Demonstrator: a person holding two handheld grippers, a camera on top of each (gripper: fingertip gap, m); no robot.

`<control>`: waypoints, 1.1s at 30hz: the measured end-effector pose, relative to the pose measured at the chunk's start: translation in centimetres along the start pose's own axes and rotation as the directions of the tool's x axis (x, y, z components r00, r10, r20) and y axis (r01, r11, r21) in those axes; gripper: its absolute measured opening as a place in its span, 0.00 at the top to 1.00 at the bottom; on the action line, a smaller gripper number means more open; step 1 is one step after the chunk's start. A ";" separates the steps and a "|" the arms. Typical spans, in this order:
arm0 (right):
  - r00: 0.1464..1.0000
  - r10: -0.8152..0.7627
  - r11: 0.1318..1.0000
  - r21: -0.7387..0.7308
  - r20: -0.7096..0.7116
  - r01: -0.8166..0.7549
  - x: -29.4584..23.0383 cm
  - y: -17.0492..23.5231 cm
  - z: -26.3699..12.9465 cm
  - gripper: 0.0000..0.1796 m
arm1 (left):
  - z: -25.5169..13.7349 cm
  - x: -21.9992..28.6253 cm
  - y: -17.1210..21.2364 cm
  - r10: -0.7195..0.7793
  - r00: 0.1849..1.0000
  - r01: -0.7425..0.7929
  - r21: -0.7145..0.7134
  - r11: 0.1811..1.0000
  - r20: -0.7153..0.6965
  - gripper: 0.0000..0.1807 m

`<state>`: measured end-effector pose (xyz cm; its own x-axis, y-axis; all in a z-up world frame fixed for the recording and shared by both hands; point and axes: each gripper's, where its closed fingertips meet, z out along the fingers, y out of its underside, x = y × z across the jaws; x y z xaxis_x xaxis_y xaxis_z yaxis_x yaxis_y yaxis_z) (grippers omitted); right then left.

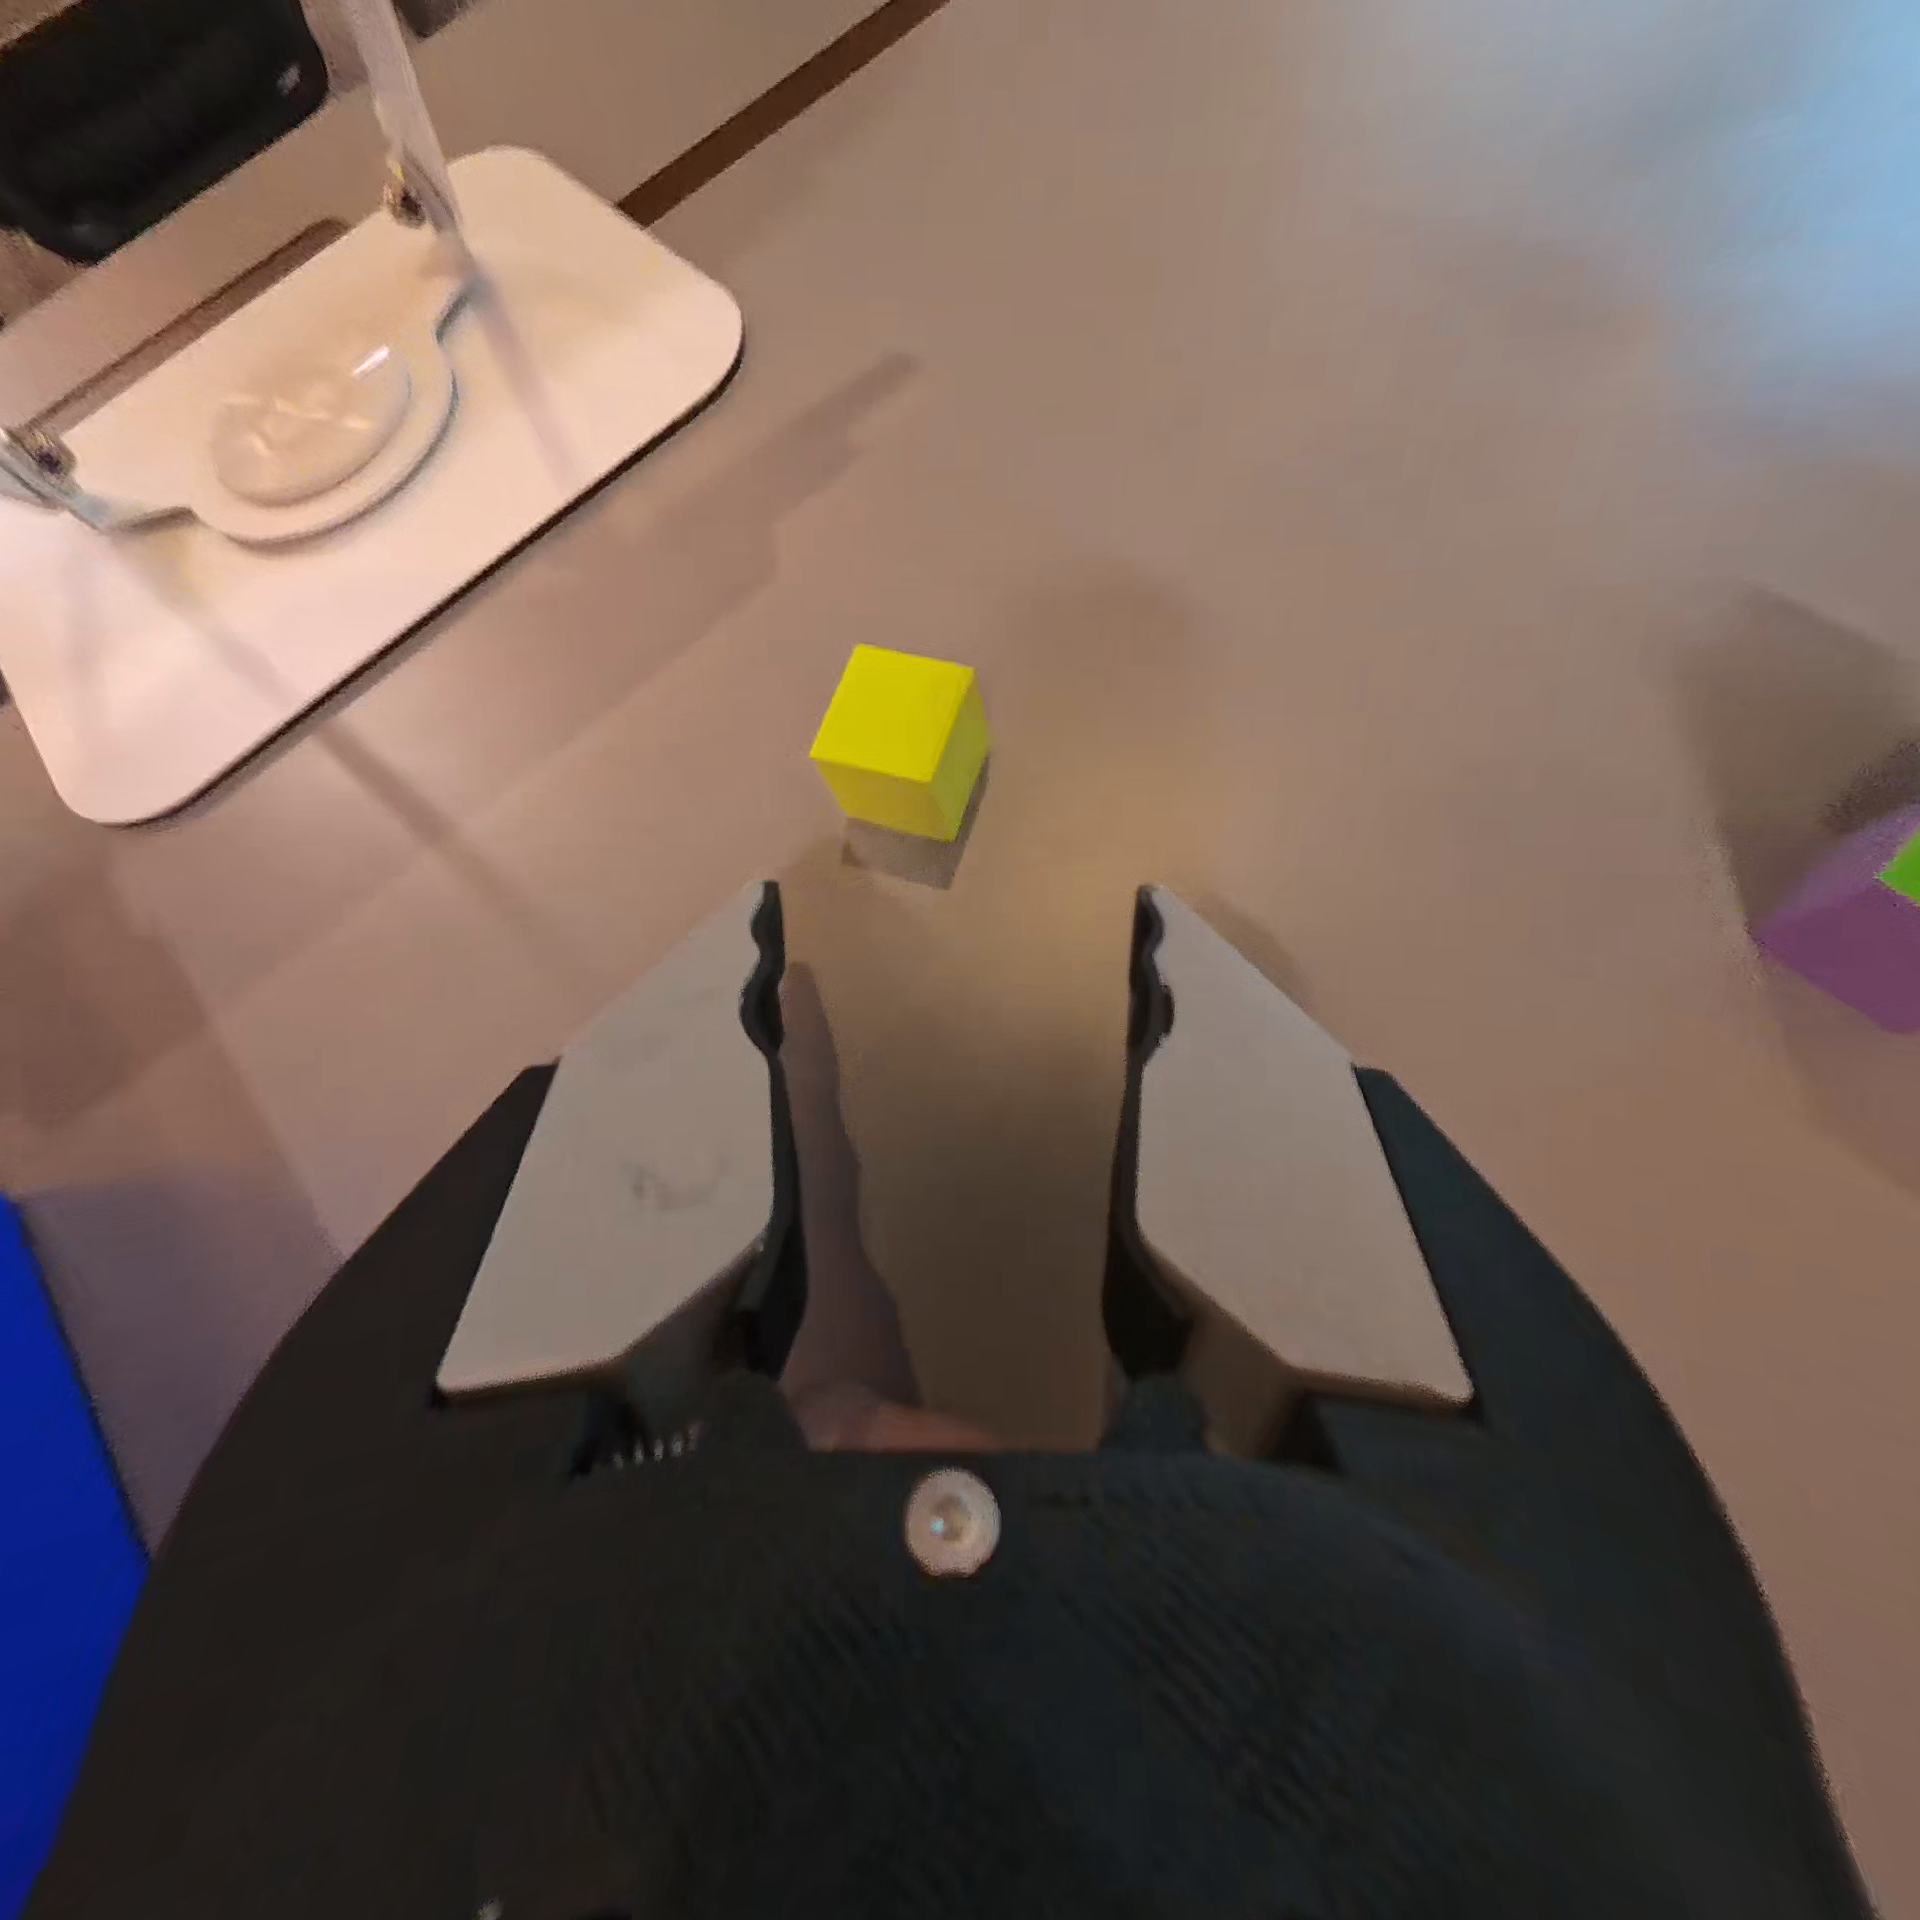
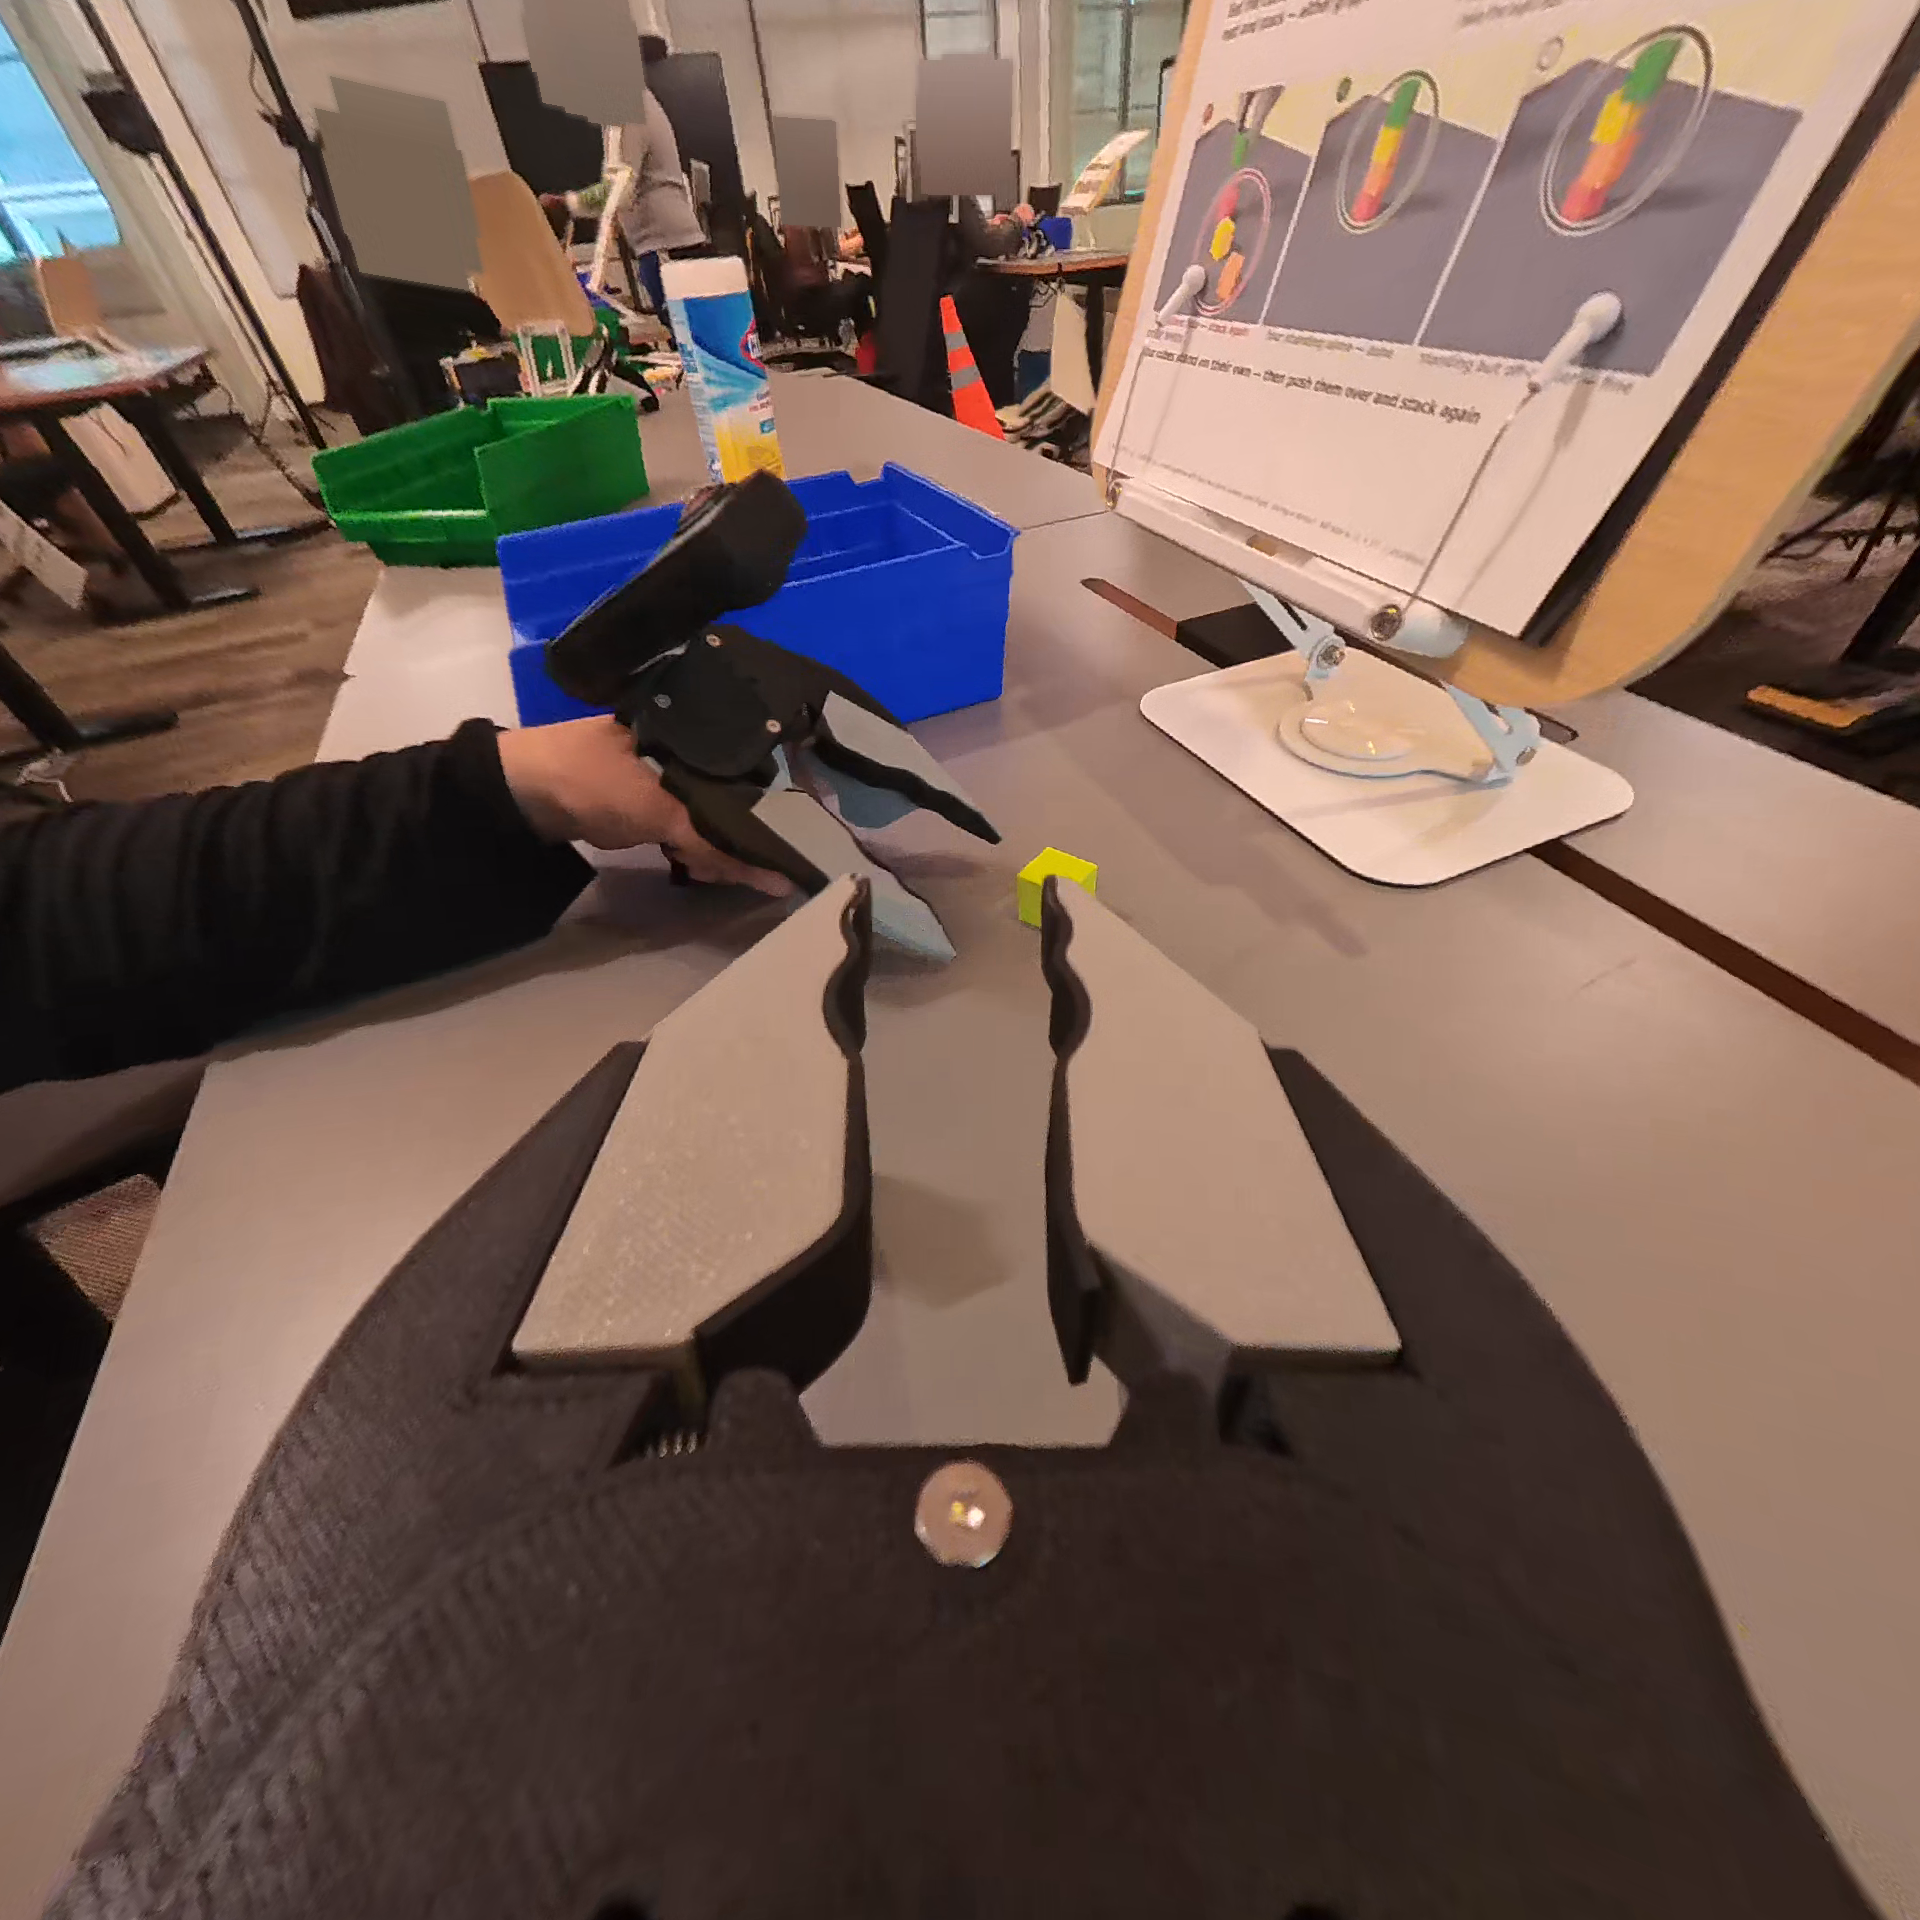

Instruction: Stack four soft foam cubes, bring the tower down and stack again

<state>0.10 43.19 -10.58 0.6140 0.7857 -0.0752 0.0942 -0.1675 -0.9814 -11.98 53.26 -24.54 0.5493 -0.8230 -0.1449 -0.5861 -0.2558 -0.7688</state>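
Yellow cube [image 1: 900, 740] ahead of left tool [image 1: 956, 914]

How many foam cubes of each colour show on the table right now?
Yellow foam cube: 1
Purple foam cube, at the left wrist view's right edge: 1
Green foam cube, only a corner showing against the purple one: 1
Total: 3 on the grey table; a fourth is not in view.
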 end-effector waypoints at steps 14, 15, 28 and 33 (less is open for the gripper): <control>0.999 0.006 1.000 -0.027 0.036 -0.005 -0.5 0.8 0.6 0.84 | 3.6 -1.3 -1.6 -0.128 0.977 0.121 -0.051 0.991 -0.170 0.77; 0.999 0.010 0.999 -0.033 0.041 -0.009 -0.6 0.9 0.7 0.84 | 3.8 -1.5 -1.5 -0.106 0.984 0.100 -0.051 0.994 -0.141 0.84; 0.967 0.174 0.984 -0.060 0.184 -0.166 -2.1 1.1 1.0 0.81 | -3.9 3.2 -7.6 0.447 0.881 -0.471 0.367 0.802 0.152 0.84; 0.920 0.265 0.964 -0.056 0.290 -0.260 -3.5 0.6 1.1 0.80 | -8.5 9.1 -11.0 0.598 0.757 -0.639 0.489 0.594 0.262 0.84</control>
<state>-2.88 40.96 -11.06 0.3620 0.8511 -0.3803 -0.0249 -0.3989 -0.9166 -5.61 44.24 -12.13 0.2214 -0.6430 -0.7332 -0.4081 0.6218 -0.6685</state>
